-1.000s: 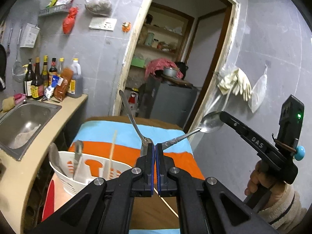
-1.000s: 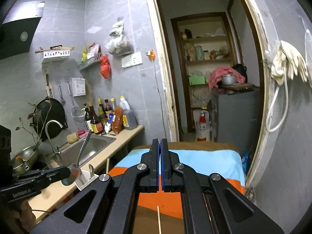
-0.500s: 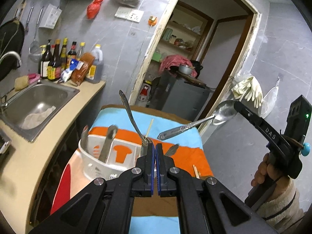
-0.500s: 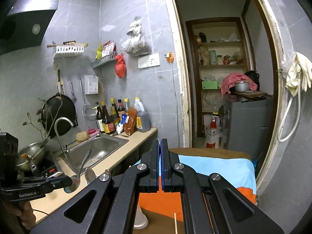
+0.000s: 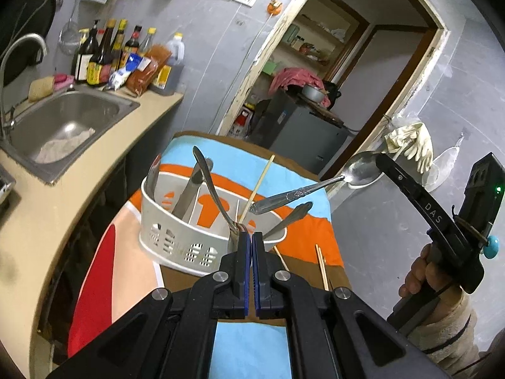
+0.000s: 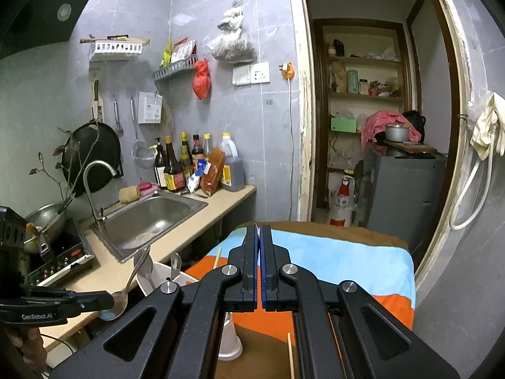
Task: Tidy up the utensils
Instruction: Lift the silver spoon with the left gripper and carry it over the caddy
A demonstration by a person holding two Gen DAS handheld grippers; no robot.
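Observation:
My left gripper [image 5: 249, 237] is shut on the head of a plain metal spoon [image 5: 210, 186], whose handle rises up and to the left over the white utensil basket [image 5: 176, 243]. The right wrist view shows that same gripper [image 6: 109, 304] clamped on the spoon's bowl [image 6: 118, 306]. My right gripper [image 5: 380, 161] is shut on the bowl of a patterned-handle spoon [image 5: 293, 194], with the handle reaching left above the basket's right rim. In its own view the right gripper [image 6: 258, 230] is shut and its spoon hardly shows. The basket holds several utensils and a leaning chopstick [image 5: 258, 186].
The basket stands on a table under a striped blue, orange and brown cloth [image 5: 315, 230]. Loose chopsticks [image 5: 322, 267] lie right of it. A counter with a steel sink [image 5: 66, 126] and sauce bottles [image 5: 101, 60] runs along the left. A doorway [image 5: 315, 94] is behind the table.
Both grippers have moved toward the basket with their spoons. The left one has sunk and tipped down, so the basket now sits close under its fingers.

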